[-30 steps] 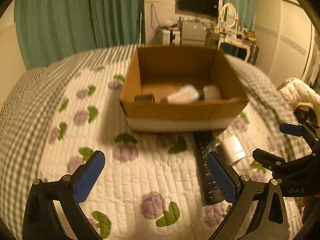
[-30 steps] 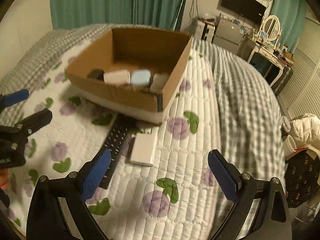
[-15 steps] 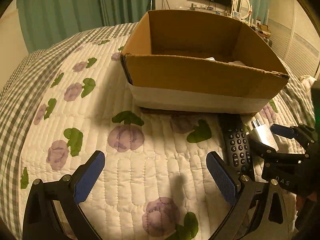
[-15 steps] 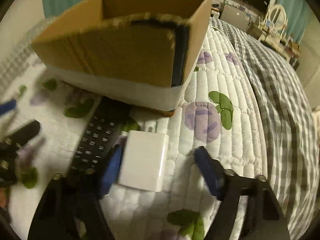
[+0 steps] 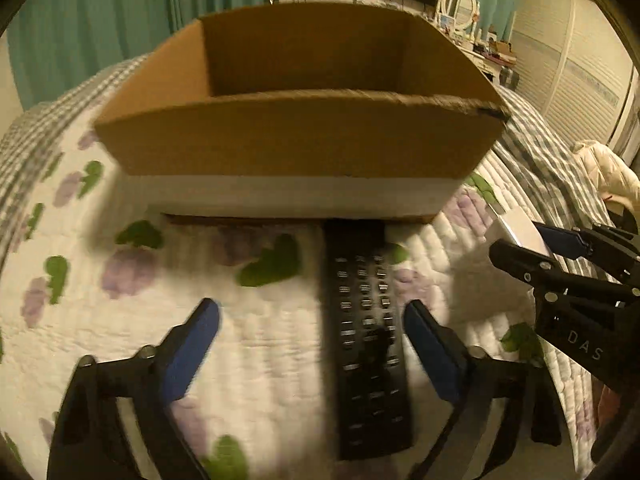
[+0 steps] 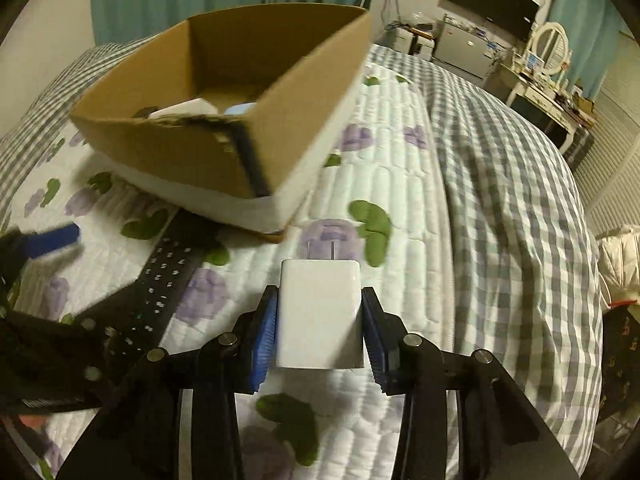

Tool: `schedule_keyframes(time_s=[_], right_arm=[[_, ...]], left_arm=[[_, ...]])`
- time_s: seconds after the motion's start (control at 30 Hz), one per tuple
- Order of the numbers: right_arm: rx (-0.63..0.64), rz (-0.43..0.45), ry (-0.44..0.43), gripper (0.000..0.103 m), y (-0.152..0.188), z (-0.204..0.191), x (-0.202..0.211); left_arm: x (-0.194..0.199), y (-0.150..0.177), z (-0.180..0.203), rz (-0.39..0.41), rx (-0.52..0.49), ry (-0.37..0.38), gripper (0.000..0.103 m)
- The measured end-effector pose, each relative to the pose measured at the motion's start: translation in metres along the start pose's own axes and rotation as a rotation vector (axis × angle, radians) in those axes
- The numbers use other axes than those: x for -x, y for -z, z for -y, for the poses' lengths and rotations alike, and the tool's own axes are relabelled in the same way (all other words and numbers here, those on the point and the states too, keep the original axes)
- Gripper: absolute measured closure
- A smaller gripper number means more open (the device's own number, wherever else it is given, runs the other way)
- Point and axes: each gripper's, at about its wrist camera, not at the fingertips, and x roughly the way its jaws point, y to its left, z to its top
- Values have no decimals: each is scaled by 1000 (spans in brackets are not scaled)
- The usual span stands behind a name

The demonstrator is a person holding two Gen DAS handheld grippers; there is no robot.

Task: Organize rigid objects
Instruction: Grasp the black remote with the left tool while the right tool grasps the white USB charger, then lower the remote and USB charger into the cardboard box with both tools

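My right gripper (image 6: 320,328) is shut on a white plug-in charger (image 6: 320,312), held just above the quilt; its prongs point toward the cardboard box (image 6: 192,152). The charger also shows in the left wrist view (image 5: 516,228), between the right gripper's pads. A black remote control (image 5: 366,332) lies on the quilt in front of the box (image 5: 296,140). My left gripper (image 5: 312,344) is open, with its right finger beside the remote's right edge and its left finger well off to the left. The box holds several small items (image 6: 200,108).
The bed has a floral quilt (image 5: 120,280) and a grey checked blanket (image 6: 500,184). A white jacket (image 5: 608,176) lies at the right. Green curtains and a dresser stand at the back.
My right gripper has closed on the charger and lifted it slightly. My left gripper has moved forward and right, so the remote now lies between its fingers.
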Motion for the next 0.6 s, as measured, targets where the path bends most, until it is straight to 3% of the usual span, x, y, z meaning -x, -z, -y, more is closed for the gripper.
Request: schedule_keyframes(time_s=[0.07, 0.27, 0.3, 0.37, 0.4, 0.6], right_arm=[[-11, -2, -5, 63, 0, 3, -1], [-24, -7, -24, 63, -3, 3, -10], [-22, -8, -24, 63, -2, 1, -11], [-11, -8, -20, 63, 0, -2, -11], [-5, -7, -16, 63, 1, -3, -11], [6, 8, -5, 63, -5, -7, 0]], left_arm=[[-6, 0, 7, -3, 0, 14, 14], [-25, 4, 18, -37, -29, 10, 29], [-24, 4, 18, -34, -31, 2, 39], [-22, 3, 17, -37, -38, 12, 49], [-20, 2, 17, -35, -45, 12, 61], [-6, -8, 14, -45, -70, 35, 61]])
